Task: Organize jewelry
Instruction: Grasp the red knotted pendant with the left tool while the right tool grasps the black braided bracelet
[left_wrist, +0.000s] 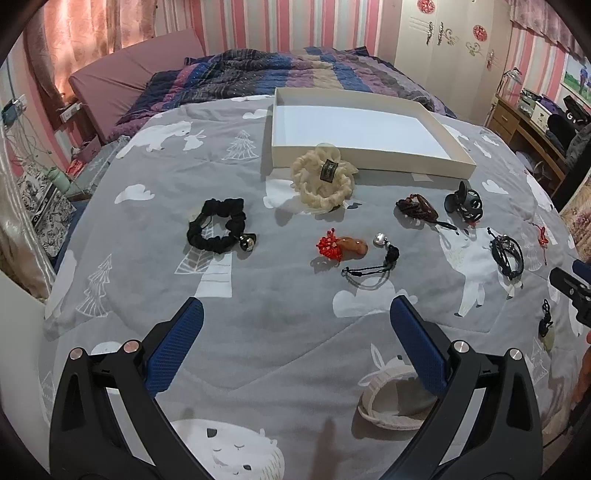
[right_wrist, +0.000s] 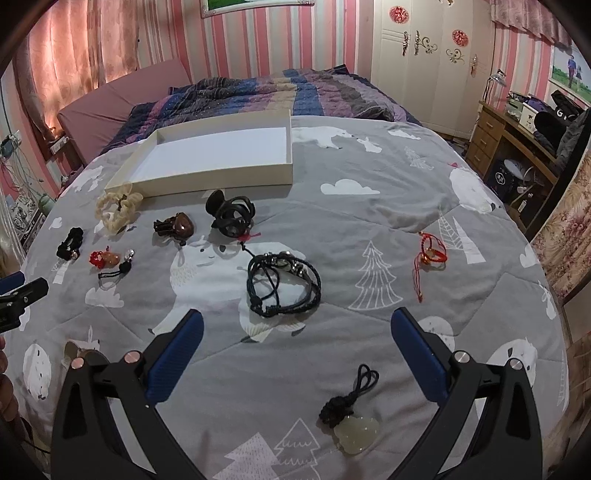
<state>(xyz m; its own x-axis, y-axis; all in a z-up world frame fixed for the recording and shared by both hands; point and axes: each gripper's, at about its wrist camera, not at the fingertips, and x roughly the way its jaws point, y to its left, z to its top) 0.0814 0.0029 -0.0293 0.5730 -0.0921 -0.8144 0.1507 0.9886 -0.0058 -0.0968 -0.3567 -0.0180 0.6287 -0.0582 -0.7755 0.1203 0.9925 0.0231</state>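
A white shallow box (left_wrist: 369, 158) (right_wrist: 207, 177) lies on the grey bed cover, nothing in it. In front of it lie a cream scrunchie (left_wrist: 321, 181) (right_wrist: 114, 210), a black scrunchie (left_wrist: 218, 229) (right_wrist: 70, 242), a red-knotted amber pendant (left_wrist: 341, 247) (right_wrist: 105, 257), a silver charm on black cord (left_wrist: 384, 254), brown beads (left_wrist: 417, 208) (right_wrist: 175, 226), a dark hair claw (left_wrist: 463, 205) (right_wrist: 231, 214) and a black braided bracelet (left_wrist: 508, 254) (right_wrist: 284, 284). My left gripper (left_wrist: 295, 314) is open above bare cover. My right gripper (right_wrist: 295, 325) is open just short of the black bracelet. A jade pendant (right_wrist: 356, 430) lies between its fingers.
A white woven bracelet (left_wrist: 388, 402) lies by my left gripper's right finger (left_wrist: 417, 343). A red string bracelet (right_wrist: 430, 253) lies at the right. A striped quilt (left_wrist: 280, 74) is bunched behind the box. A wooden desk (right_wrist: 517, 136) stands at the far right.
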